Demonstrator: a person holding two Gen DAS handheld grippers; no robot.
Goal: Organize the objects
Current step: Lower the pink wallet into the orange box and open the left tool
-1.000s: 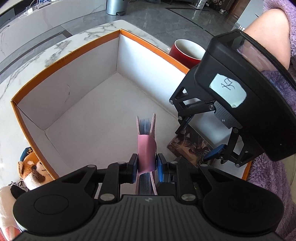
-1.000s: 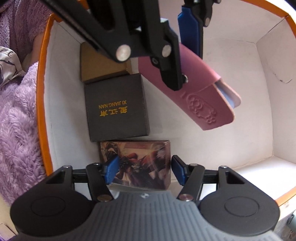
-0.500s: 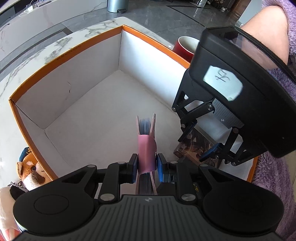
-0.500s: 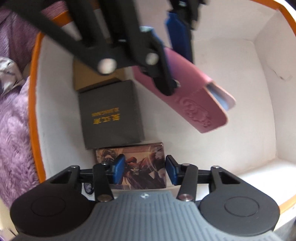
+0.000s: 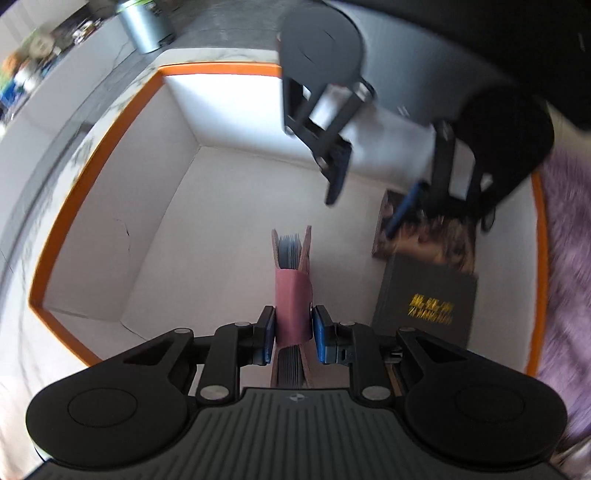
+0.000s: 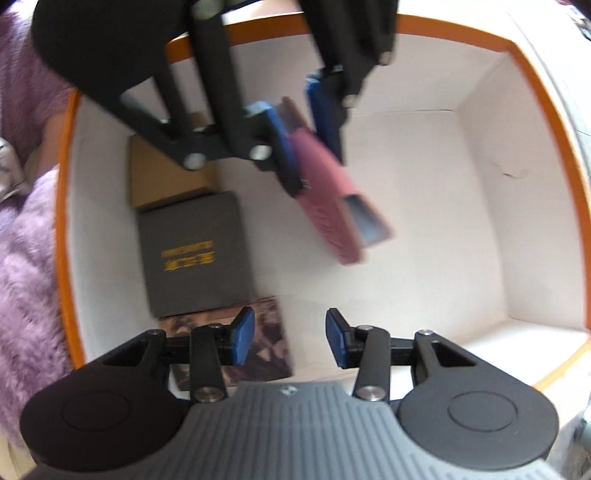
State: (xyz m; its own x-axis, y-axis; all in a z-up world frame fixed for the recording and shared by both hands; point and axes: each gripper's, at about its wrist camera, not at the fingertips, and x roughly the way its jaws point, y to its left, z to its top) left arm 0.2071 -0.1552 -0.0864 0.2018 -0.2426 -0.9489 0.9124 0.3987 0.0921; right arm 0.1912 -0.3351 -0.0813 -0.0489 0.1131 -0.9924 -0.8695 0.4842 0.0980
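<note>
My left gripper (image 5: 293, 339) is shut on a pink card holder (image 5: 293, 295) and holds it above the floor of a white box with an orange rim (image 5: 92, 162). The holder also shows in the right wrist view (image 6: 328, 206), clamped in the left gripper (image 6: 308, 129). My right gripper (image 6: 290, 341) is open and empty, above the box floor beside a picture-printed box (image 6: 266, 347). In the left wrist view the right gripper (image 5: 373, 188) hangs over that picture box (image 5: 424, 240). A dark grey box with gold lettering (image 6: 195, 254) and a tan box (image 6: 162, 173) lie along the same wall.
The box's orange rim (image 6: 546, 96) surrounds everything. Purple fleece fabric (image 6: 26, 266) lies just outside the box wall. A grey metal bin (image 5: 146, 24) stands on the floor beyond the marble countertop (image 5: 55, 155).
My right gripper has let go of the picture box, opened wider and shifted aside. My left gripper has swung over the box with the card holder still clamped.
</note>
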